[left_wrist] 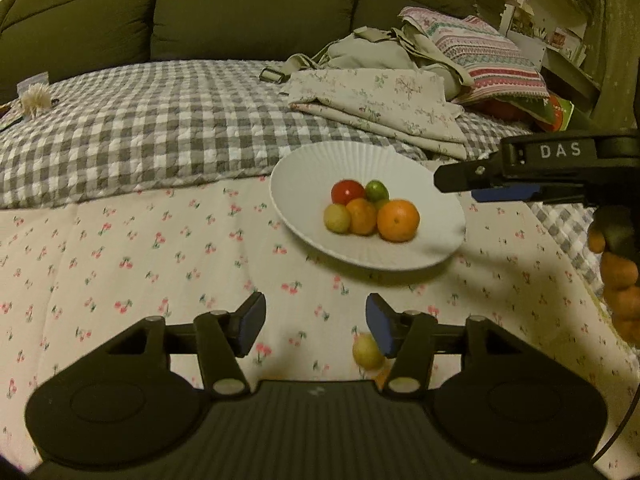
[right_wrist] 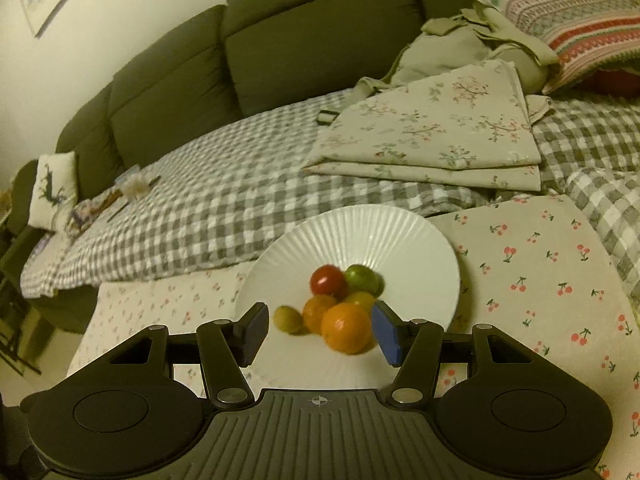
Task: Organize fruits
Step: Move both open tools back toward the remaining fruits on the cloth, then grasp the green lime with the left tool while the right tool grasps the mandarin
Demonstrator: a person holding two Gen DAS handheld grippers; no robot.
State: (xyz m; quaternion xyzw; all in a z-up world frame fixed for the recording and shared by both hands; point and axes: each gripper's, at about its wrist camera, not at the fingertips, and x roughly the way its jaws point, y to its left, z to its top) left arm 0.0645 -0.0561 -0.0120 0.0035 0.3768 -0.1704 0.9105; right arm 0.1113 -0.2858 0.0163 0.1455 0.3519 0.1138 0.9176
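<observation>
1. Closest to me, my left gripper (left_wrist: 316,330) hangs with jaws spread and nothing between them, low over the cherry-print cloth (left_wrist: 120,248).
2. Just under its right finger lies a loose yellow-green fruit (left_wrist: 367,352), off the plate and partly hidden by the pad; something orange peeks out beside it, too hidden to name.
3. That stray fruit sits slightly right of my left jaws' centre line and very near, so I judge the left hand the nearer one for it. It looks roundish, with no clear long axis, so any closing direction should do.
4. My right gripper (right_wrist: 320,330) is likewise spread and holds nothing. It hovers above the near rim of the white plate (right_wrist: 420,248).
5. On the plate the fruits huddle touching: a big orange (right_wrist: 347,328) just inside the right finger, a smaller orange fruit (right_wrist: 316,310), a small yellow-green one (right_wrist: 288,320) toward the left finger, then a red fruit (right_wrist: 329,280) and a green fruit (right_wrist: 362,278) behind.
6. Beyond lie the checked blanket (left_wrist: 140,120), folded cloths and the sofa.
</observation>
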